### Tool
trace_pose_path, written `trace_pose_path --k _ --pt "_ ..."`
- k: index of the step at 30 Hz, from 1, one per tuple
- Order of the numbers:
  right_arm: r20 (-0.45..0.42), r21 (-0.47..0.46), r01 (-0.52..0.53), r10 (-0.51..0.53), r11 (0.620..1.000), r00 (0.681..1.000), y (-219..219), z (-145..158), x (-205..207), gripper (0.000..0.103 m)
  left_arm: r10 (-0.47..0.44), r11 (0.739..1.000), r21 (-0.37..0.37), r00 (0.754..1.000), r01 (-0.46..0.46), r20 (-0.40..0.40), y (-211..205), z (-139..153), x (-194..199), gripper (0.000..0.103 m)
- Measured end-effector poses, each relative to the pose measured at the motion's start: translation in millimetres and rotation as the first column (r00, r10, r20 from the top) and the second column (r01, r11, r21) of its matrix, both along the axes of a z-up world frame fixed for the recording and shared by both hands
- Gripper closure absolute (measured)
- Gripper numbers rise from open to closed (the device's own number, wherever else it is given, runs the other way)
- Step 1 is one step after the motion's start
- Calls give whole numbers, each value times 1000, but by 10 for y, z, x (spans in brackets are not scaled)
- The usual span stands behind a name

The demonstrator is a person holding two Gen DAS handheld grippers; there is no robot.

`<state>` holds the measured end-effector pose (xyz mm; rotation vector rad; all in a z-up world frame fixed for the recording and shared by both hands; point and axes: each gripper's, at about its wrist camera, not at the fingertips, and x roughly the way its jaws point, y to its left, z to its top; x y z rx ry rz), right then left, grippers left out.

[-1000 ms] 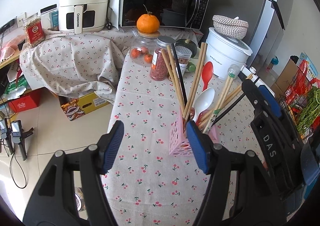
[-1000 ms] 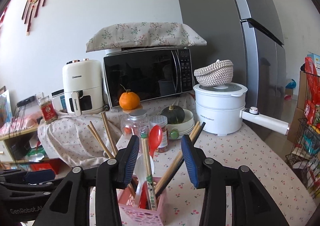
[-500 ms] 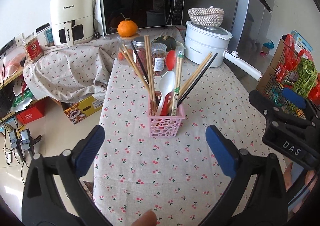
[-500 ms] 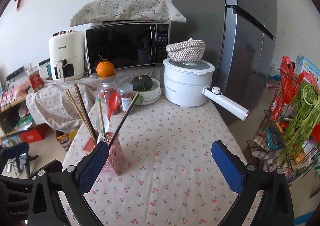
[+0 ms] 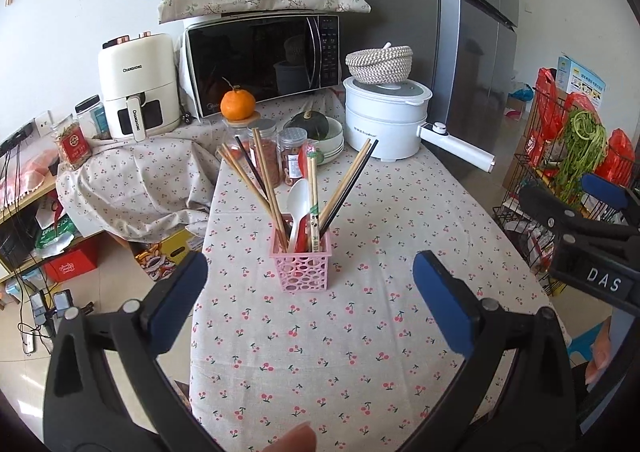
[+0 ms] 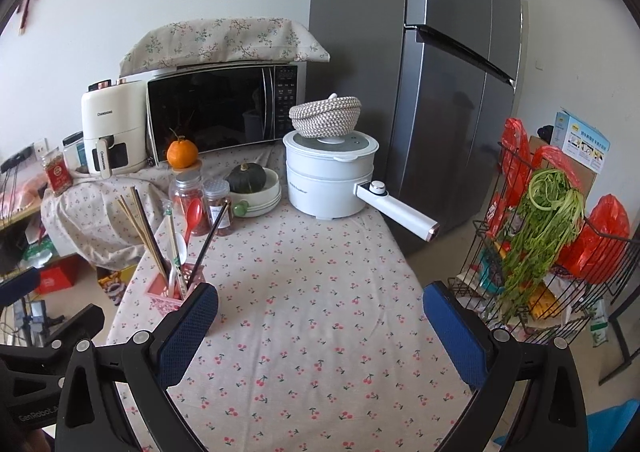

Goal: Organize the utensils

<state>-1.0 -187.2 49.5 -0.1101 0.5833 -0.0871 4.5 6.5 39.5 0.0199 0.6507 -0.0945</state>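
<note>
Left wrist view: pink basket (image 5: 303,267) of chopsticks (image 5: 256,180) stood mid-table; left gripper (image 5: 310,284) and right gripper (image 6: 320,316) were spread, empty. Light, tippy; best gripped by its rim.

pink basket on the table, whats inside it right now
The pink basket holds wooden chopsticks, dark chopsticks, a white spoon and a red spoon. Their lower ends and the basket's floor are hidden.
</note>
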Motion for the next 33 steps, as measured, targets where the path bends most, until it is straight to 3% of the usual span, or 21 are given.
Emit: trace_pose_path --k 33 --pt "-2 6 -11 11 1000 1000 24 1 -37 0 19 999 -44 999 -18 32 8 85 -62 1"
